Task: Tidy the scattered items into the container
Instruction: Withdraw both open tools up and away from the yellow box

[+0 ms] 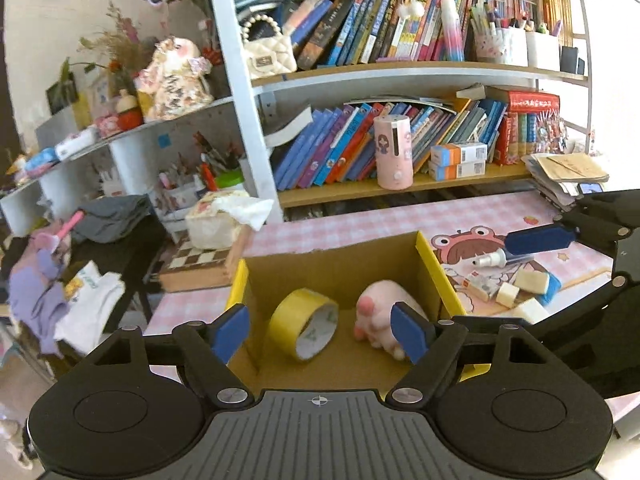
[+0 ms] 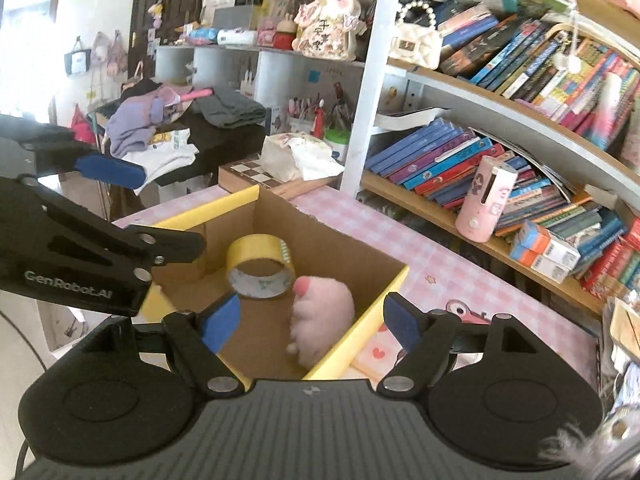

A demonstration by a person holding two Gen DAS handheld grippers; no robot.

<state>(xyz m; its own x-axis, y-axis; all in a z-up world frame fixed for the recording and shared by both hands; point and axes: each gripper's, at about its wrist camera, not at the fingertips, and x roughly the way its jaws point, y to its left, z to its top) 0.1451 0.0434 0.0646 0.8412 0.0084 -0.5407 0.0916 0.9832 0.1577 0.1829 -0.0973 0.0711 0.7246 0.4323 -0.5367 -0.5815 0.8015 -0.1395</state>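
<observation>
Both tongs stand wide and empty: the left gripper [image 1: 320,332] and right gripper [image 2: 312,322] hover low in frame over the cardboard box [image 1: 340,268]. Inside lie a yellow tape roll [image 1: 304,324] and a pink plush [image 1: 380,316], partly hidden by a blue pad. Only the left view shows erasers [image 1: 532,282] and a spray bottle [image 1: 496,259] at right on the pink mat [image 1: 400,220].

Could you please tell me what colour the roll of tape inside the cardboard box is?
The roll of tape is yellow with a white inner core, clearest in the left wrist view.
</observation>
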